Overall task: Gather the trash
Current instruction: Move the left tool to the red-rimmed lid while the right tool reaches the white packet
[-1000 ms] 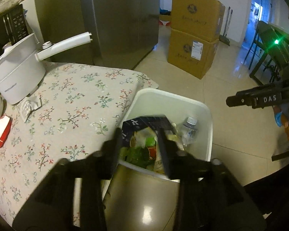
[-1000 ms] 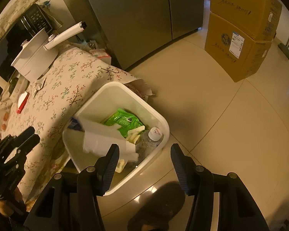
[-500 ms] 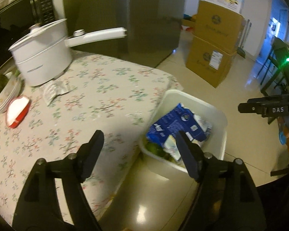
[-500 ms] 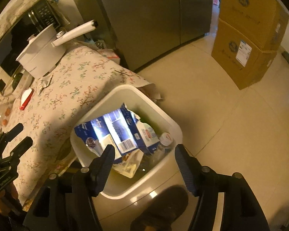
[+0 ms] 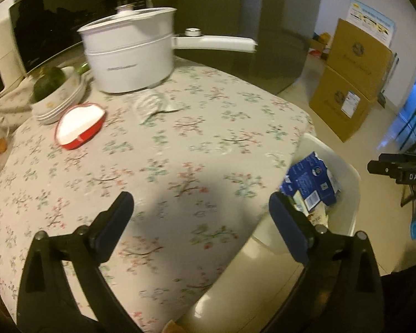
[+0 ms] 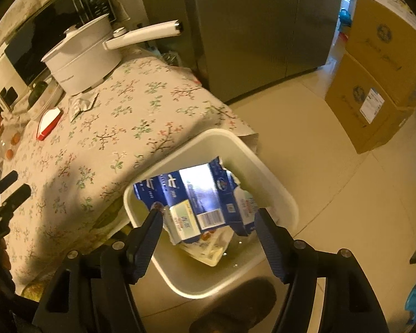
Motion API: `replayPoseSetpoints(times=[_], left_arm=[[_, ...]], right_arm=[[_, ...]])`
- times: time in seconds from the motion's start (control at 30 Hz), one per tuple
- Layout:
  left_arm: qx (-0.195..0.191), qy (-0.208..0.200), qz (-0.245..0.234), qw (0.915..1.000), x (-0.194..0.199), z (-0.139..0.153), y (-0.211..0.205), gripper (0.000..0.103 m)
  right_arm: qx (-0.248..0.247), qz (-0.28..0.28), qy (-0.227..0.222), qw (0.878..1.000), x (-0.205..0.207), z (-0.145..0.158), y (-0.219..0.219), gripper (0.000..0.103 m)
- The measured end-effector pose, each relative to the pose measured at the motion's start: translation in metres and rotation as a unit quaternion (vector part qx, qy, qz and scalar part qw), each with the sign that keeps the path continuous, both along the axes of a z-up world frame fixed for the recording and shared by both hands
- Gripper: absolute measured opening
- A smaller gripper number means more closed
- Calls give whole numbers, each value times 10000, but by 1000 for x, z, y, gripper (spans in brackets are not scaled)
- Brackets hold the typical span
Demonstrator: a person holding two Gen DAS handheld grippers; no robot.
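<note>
Left wrist view: left gripper (image 5: 199, 211) hangs over the flowered tablecloth (image 5: 163, 149), jaws just been opening and now spread wide, nothing between them. The blue carton (image 5: 313, 179) already sits in the white bin (image 5: 346, 194) beside the table edge. Still on the table: a crumpled wrapper (image 5: 152, 104) in front of the white pot (image 5: 130, 55), likely the next pickup; the red-rimmed dish (image 5: 79, 126) may or may not be trash, can't tell. Right wrist view: right gripper (image 6: 209, 216) hovers above the bin (image 6: 280, 191), jaws just been opening, released and empty, carton (image 6: 197, 194) lying on top of other rubbish below. Judgement: the carton is done, wrapper (image 6: 81, 102) left.
</note>
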State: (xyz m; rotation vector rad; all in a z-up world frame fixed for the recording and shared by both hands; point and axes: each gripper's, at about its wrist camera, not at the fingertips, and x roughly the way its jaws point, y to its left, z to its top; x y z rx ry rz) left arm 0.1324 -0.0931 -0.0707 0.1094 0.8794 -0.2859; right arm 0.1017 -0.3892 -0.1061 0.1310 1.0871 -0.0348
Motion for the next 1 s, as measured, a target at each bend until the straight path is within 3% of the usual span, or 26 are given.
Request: replayPoseSetpoints(times=[0.4,0.73,0.9,1.0], left_arm=[[-76,94,447,9989,6,0,61,102],[373,171,533,9977,21,-10,118,102],[397,429,532,9969,45,-21,151,102],[589,315,452,9967,62,-25,171,102]], right_arm=[[162,311,-162,9993,31,9,68,76],[127,721,-207,9971,63,8,132,77],[153,848,-86,9962,86,-2,154,79],[235,794,-22,9966,109,-9,164,79]])
